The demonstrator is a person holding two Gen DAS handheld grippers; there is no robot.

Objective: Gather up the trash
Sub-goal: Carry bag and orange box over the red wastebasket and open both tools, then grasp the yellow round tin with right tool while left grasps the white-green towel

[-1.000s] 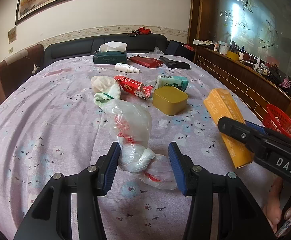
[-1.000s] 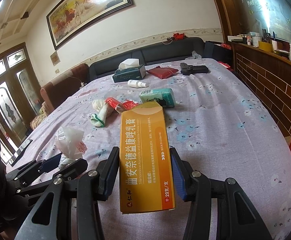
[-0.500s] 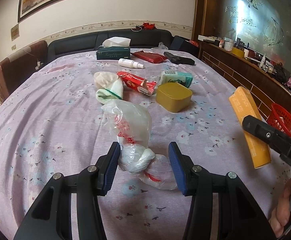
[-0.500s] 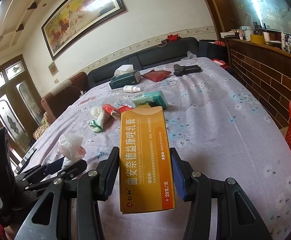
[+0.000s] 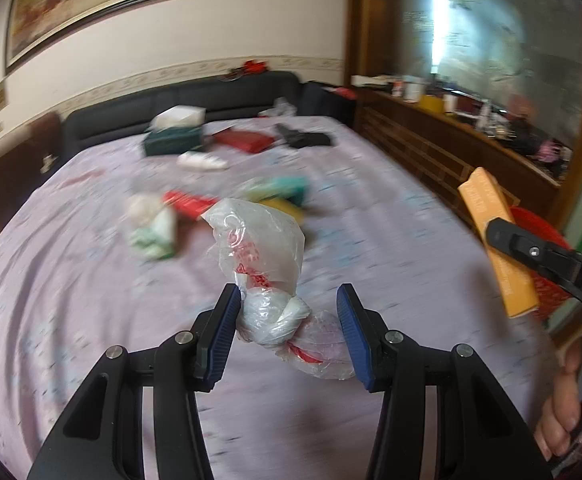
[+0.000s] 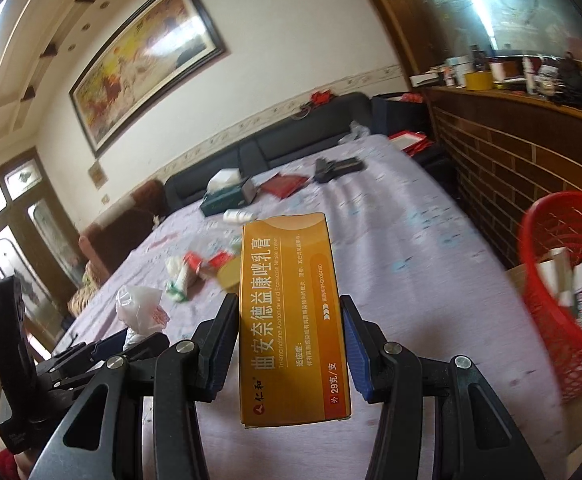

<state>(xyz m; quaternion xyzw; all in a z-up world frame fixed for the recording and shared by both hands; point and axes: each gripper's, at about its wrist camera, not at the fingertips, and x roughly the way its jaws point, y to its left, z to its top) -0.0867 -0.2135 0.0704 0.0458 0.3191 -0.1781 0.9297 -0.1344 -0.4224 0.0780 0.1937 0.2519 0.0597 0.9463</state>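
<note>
My left gripper point(image 5: 287, 312) is shut on a knotted clear plastic bag point(image 5: 263, 264) with red print and holds it above the purple tablecloth point(image 5: 71, 280). My right gripper point(image 6: 291, 332) is shut on an orange medicine box point(image 6: 291, 320), held upright in the air; the box also shows in the left wrist view point(image 5: 495, 240) at the right. A red mesh basket point(image 6: 571, 280) with several cartons in it stands off the table's right edge. The bag also shows in the right wrist view point(image 6: 139, 308) at the left.
On the table lie a white and green wrapper point(image 5: 151, 228), a red packet point(image 5: 187, 204), a yellow tin point(image 5: 283, 204), a teal pack point(image 5: 287, 186), a white tube point(image 5: 203, 162), a tissue box point(image 5: 173, 140), a red pouch point(image 5: 243, 140) and a black object point(image 5: 303, 138). A brick-patterned counter point(image 6: 511, 160) runs along the right.
Both grippers have risen off the table with their loads. The plastic bag now hangs in the air. The orange box has swung right, nearer the red basket.
</note>
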